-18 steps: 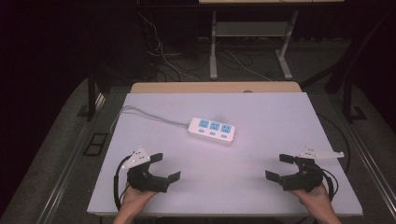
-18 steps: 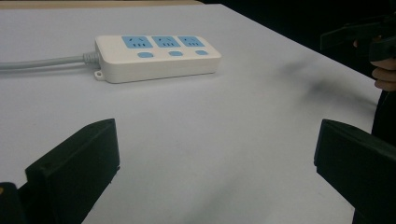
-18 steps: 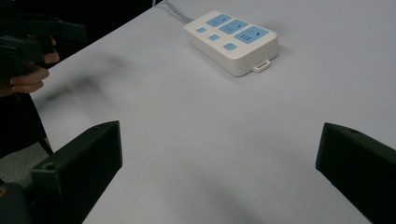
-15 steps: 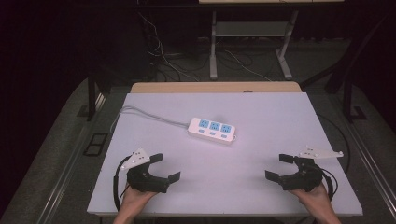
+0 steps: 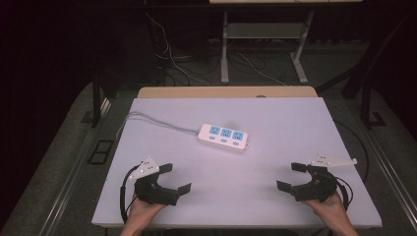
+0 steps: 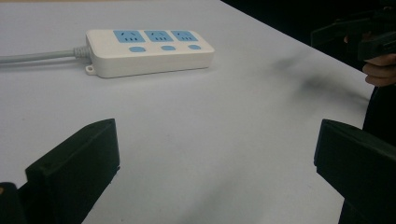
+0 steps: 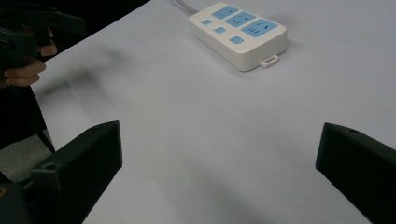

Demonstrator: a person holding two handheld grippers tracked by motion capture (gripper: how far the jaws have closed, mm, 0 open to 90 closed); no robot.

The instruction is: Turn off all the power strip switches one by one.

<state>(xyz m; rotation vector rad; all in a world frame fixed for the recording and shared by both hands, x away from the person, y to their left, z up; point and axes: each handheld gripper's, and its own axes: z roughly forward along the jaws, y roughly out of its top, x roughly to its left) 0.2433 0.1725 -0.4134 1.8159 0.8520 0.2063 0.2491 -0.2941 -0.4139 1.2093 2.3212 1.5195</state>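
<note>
Power strip (image 5: 223,136) lies beyond both spread tools (image 5: 176,178).

Dark room, grey floor (image 5: 59,162) w/ cables (image 5: 172,54); white table (image 5: 295,128)

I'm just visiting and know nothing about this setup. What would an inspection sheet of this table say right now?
Surface: pale table, wooden strip along its far edge.
Job's things: white power strip with three blue sockets, lying flat near the middle.
Clutter: nothing seen.
Grippers: left gripper and right gripper near the front edge, jaws wide apart, holding nothing, both facing the strip.
Cables: grey cord runs from the strip off the table's left side; a black cable trails from each gripper.
Surroundings: dark room, loose wires on the floor behind.
</note>
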